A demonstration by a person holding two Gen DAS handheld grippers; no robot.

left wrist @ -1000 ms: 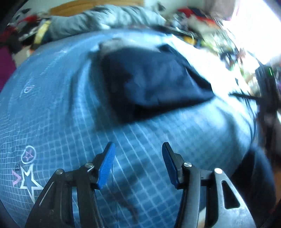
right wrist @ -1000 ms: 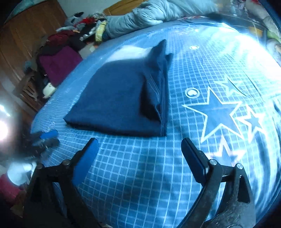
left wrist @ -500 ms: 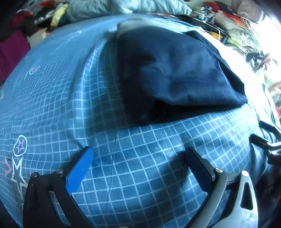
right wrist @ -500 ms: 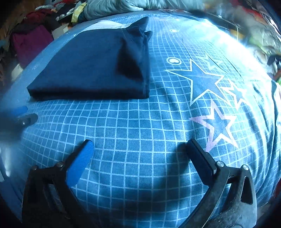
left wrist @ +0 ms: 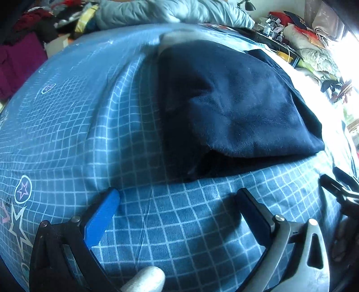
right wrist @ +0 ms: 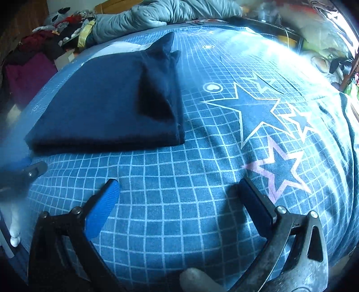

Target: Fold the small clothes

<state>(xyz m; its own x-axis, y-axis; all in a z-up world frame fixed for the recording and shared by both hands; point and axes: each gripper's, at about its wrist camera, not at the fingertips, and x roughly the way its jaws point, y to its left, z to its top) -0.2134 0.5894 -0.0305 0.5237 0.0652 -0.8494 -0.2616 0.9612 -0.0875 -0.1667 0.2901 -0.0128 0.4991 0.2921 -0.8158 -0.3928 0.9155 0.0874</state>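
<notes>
A dark navy garment (left wrist: 242,107) lies folded on a blue grid-patterned bedsheet (left wrist: 67,139); its near edge gapes a little, showing the layers. The same navy garment (right wrist: 107,105) shows as a flat rectangle with a peaked fold along its right side. My left gripper (left wrist: 177,206) is open just in front of the garment's near edge, with nothing between its fingers. Lower right of the garment, my right gripper (right wrist: 177,195) stands open over bare sheet (right wrist: 179,179). The left gripper's tip (right wrist: 31,170) shows at the left edge of the right wrist view, and the right gripper's tip (left wrist: 341,191) at the right edge of the left wrist view.
A grey quilted blanket (right wrist: 170,13) is bunched at the far end of the bed. Heaps of clothes (right wrist: 33,65) sit beyond the left side, and cluttered bedding and items (left wrist: 314,49) lie to the right. Star prints (right wrist: 258,107) mark the sheet right of the garment.
The left gripper opened wide and moved closer to the garment's near edge. The right gripper stayed open and swung to face the garment's lower right from a lower angle.
</notes>
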